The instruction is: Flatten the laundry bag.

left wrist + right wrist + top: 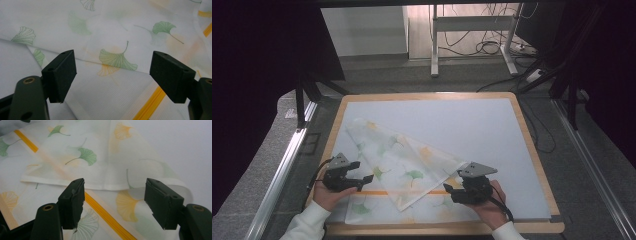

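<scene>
A white cloth [404, 167] printed with green and orange ginkgo leaves and an orange stripe lies folded over on the pale mat [472, 125]. My left gripper [362, 183] rests at the cloth's left edge, jaws open, with cloth [112, 45] spread in front of them and nothing pinched. At the folded right corner sits my right gripper [448, 190], jaws open. The folded hem [107, 185] runs just beyond its fingertips and no cloth is clamped between the pads.
The mat lies on a wooden table [532, 150] with a raised light-wood rim. Metal rails [282, 170] flank the table. Beyond it stand a desk frame [472, 30] and loose cables [492, 47] on the floor.
</scene>
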`<state>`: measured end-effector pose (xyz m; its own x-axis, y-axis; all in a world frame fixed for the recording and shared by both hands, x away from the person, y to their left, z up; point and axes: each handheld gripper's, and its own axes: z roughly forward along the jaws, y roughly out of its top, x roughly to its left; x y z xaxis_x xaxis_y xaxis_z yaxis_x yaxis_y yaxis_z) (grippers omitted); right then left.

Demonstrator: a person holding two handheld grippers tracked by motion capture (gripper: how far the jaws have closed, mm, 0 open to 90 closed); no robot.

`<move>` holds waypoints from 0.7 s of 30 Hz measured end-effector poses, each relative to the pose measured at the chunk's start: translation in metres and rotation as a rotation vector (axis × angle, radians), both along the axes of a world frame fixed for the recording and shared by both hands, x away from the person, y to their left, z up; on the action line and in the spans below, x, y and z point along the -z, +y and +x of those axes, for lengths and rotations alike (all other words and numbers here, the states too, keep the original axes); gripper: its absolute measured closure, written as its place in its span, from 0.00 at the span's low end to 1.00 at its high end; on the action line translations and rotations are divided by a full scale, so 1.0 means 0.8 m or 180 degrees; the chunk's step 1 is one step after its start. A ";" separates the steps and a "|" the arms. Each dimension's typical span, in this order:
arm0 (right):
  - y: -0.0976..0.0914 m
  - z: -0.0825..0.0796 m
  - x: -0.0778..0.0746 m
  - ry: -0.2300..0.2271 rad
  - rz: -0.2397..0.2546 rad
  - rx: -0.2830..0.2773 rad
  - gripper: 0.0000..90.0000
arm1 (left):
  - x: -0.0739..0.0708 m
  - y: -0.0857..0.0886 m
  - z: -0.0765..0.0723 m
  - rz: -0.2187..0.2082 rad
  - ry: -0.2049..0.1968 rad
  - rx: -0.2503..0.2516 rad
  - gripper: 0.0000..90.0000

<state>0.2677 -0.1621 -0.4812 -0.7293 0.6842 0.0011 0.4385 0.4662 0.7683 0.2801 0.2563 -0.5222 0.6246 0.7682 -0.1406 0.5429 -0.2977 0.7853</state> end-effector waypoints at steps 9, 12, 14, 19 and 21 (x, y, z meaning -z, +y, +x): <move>0.032 -0.006 0.007 0.0057 -0.0015 -0.0181 0.36 | 0.000 -0.003 0.001 0.0046 -0.0025 0.0025 0.24; 0.042 -0.005 0.009 0.0074 -0.0036 -0.0240 0.36 | 0.001 -0.003 0.002 0.0050 -0.0011 0.0027 0.24; 0.044 -0.004 0.010 0.0086 -0.0032 -0.0253 0.36 | 0.002 -0.003 0.002 0.0058 -0.0007 0.0031 0.24; 0.064 -0.001 0.016 0.0124 -0.0048 -0.0335 0.36 | 0.002 -0.004 0.003 0.0075 0.0006 0.0035 0.24; 0.072 -0.001 0.017 0.0136 -0.0057 -0.0375 0.36 | 0.002 -0.005 0.004 0.0083 0.0005 0.0039 0.24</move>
<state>0.2666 -0.1043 -0.4951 -0.8041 0.5940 0.0225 0.4122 0.5298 0.7412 0.2830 0.2523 -0.5242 0.6337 0.7639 -0.1217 0.5404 -0.3247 0.7762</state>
